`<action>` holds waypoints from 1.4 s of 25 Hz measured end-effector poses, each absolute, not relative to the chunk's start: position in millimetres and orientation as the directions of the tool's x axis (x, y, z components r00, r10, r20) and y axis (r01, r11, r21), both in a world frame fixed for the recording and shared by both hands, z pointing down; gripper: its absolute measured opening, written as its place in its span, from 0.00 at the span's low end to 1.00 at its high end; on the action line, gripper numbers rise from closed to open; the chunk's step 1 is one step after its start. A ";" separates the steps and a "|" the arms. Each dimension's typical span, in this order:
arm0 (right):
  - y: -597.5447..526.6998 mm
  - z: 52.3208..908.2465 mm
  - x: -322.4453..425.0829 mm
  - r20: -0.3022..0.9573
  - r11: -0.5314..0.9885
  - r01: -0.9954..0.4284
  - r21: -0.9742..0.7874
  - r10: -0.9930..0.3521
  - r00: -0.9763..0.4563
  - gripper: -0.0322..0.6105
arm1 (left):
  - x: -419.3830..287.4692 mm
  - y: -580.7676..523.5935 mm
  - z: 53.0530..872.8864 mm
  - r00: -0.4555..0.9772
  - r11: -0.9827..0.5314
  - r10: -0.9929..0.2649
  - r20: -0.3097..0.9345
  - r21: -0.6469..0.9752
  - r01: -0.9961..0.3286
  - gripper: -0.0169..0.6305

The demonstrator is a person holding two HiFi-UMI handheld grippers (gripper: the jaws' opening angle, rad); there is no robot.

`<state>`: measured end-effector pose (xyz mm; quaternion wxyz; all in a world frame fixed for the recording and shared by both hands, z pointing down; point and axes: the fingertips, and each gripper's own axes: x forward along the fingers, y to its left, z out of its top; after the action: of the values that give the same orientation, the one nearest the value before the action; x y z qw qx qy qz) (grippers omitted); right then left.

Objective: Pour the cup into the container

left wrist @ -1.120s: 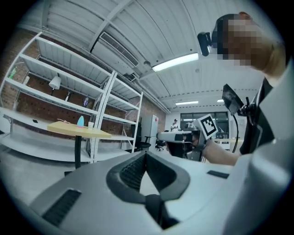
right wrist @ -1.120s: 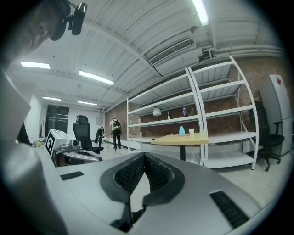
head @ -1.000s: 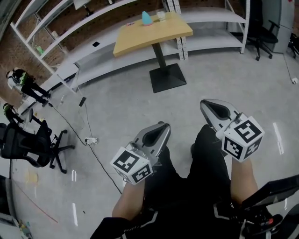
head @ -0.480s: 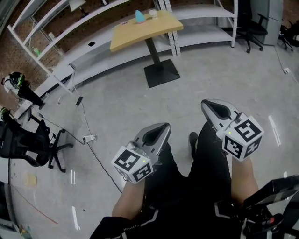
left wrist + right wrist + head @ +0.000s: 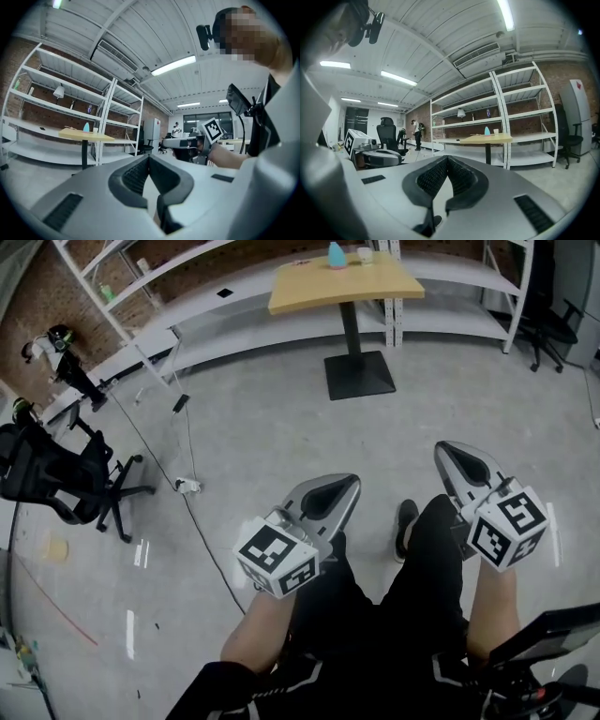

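The left gripper (image 5: 345,486) and right gripper (image 5: 450,451) are both clenched on nothing, near the person's legs. The cup (image 5: 365,254) and blue container (image 5: 336,254) stand on the far table (image 5: 309,292).

Top centre of the head view: a light wooden bench (image 5: 347,282) on a black post with a square black base (image 5: 360,376). Near its far edge stand a blue container (image 5: 336,255) and, just right of it, a small pale cup (image 5: 365,254) — both upright. Below spreads a grey concrete floor (image 5: 253,418). At the left, a black office chair (image 5: 56,479) and a white power strip (image 5: 187,486) rest on it.
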<state>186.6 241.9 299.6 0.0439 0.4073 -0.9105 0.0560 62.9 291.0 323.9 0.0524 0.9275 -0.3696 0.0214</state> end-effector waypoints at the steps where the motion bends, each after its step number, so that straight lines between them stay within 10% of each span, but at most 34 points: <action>1: 244.6 303.2 185.4 0.132 0.664 -0.745 -0.068 -0.734 -0.666 0.05 | 61.2 294.3 326.9 0.724 -0.718 -0.685 0.083 0.088 -0.690 0.03; 35: 320.5 319.8 174.4 0.149 0.637 -0.768 -0.067 -0.754 -0.639 0.05 | 44.2 365.7 335.8 0.734 -0.728 -0.676 0.070 0.094 -0.679 0.03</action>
<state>174.4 320.5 319.8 0.0535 0.4213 -0.9032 0.0620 44.2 365.7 335.8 0.0568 0.9294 -0.3644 0.0155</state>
